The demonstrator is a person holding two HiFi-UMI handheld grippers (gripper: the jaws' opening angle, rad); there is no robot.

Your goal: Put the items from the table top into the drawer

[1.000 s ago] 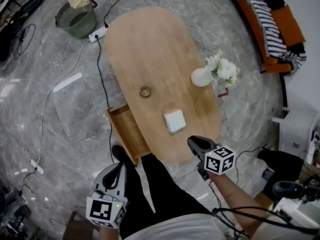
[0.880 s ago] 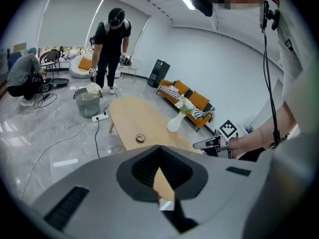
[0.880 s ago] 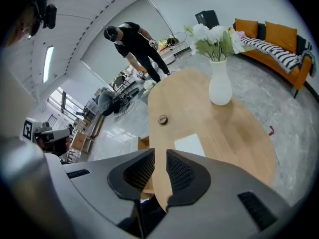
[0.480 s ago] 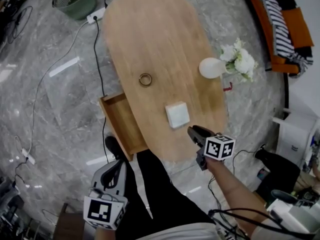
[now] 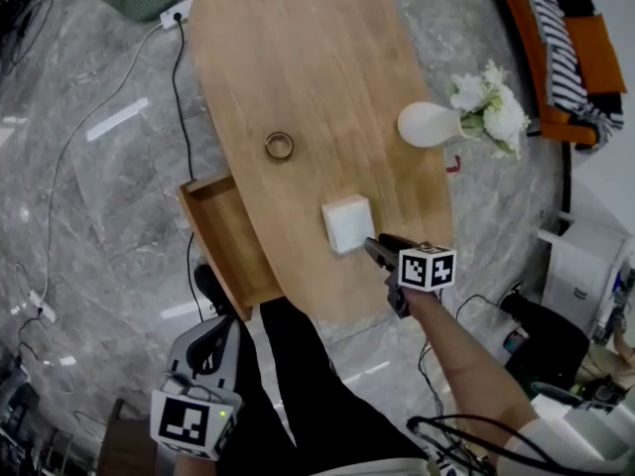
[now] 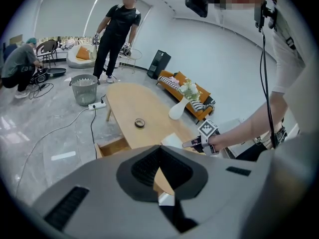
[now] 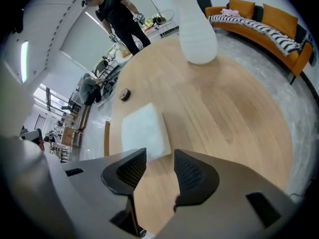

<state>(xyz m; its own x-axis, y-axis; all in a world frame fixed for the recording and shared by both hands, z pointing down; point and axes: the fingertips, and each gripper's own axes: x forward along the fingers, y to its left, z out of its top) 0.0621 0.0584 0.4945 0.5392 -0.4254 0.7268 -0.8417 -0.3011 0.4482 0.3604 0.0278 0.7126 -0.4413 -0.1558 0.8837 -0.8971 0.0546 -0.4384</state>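
Your right hand-held gripper [image 5: 373,247] has just been opening its jaws. They stand wide and empty, aimed down at the flat white square block [image 5: 347,224] near the near edge of the oval wooden table [image 5: 298,58], probably to take it by its sides. The open wooden drawer [image 5: 220,241] waits at the table's left edge, and your left hand-held gripper [image 5: 210,327] hangs closed and empty, out of the way.
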